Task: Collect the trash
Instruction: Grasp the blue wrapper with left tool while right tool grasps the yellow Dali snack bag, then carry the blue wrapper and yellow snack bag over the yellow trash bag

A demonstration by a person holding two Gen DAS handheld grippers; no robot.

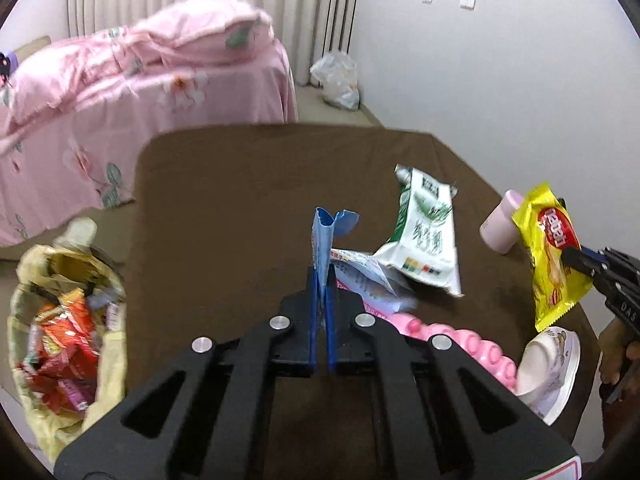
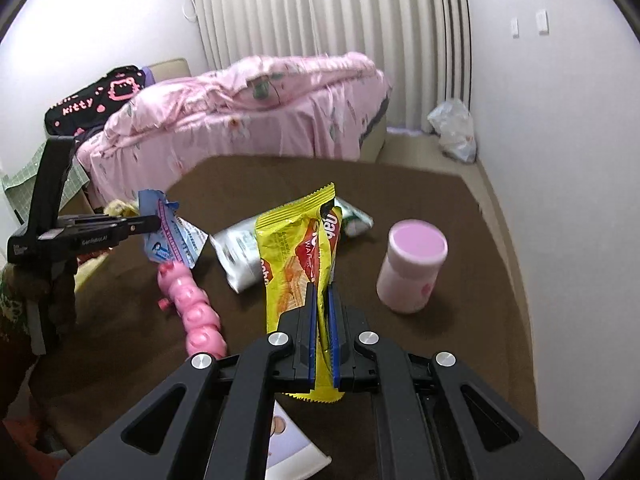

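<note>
My left gripper [image 1: 321, 280] is shut on a blue and white wrapper [image 1: 326, 236] and holds it above the brown table [image 1: 240, 184]; it also shows in the right wrist view [image 2: 168, 232]. My right gripper [image 2: 321, 296] is shut on a yellow wafer wrapper [image 2: 296, 256] and holds it above the table; the wrapper also shows in the left wrist view [image 1: 554, 256]. A white and green packet [image 1: 426, 236] lies on the table. A yellow trash bag [image 1: 64, 312] full of wrappers stands on the floor left of the table.
A pink cup [image 2: 412, 268], a pink knobbly toy [image 2: 192, 304] and a white dish [image 1: 548, 364] are on the table. A bed with pink covers [image 2: 248, 108] stands behind. A white plastic bag [image 2: 456, 128] lies by the wall.
</note>
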